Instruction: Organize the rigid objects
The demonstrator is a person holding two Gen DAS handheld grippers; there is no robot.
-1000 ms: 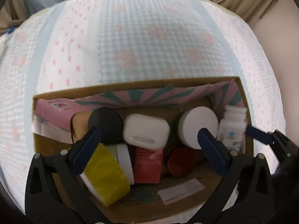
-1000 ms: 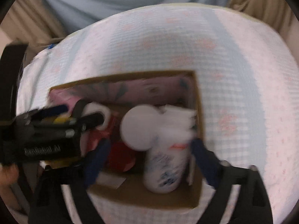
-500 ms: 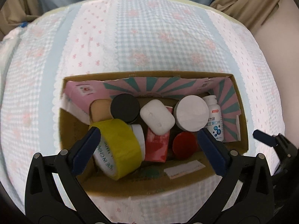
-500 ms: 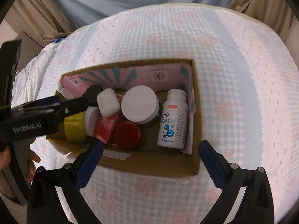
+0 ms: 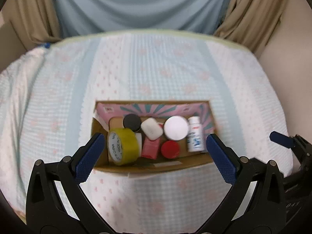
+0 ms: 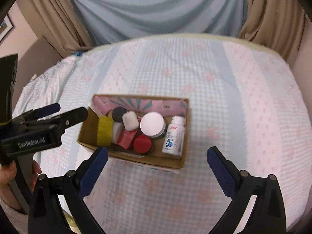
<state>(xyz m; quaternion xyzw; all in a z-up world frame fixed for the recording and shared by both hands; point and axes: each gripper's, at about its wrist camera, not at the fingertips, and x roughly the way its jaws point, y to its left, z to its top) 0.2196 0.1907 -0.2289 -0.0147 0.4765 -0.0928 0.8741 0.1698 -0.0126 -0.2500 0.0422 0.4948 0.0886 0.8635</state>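
A cardboard box with a pink striped lining sits on the bed. Inside lie a yellow tape roll, a black-lidded jar, a white case, a white-lidded jar, a red lid, a red packet and a white pill bottle. My left gripper hangs open above the box's near side, holding nothing. My right gripper is open and empty too, nearer than the box.
The bed carries a pale blue and pink checked cover. Blue and tan curtains hang behind it. In the right wrist view the left gripper's body and a hand sit at the left edge.
Both grippers have pulled up and back from the box, which now looks smaller. The pill bottle that was between the right gripper's fingers lies in the box's right end.
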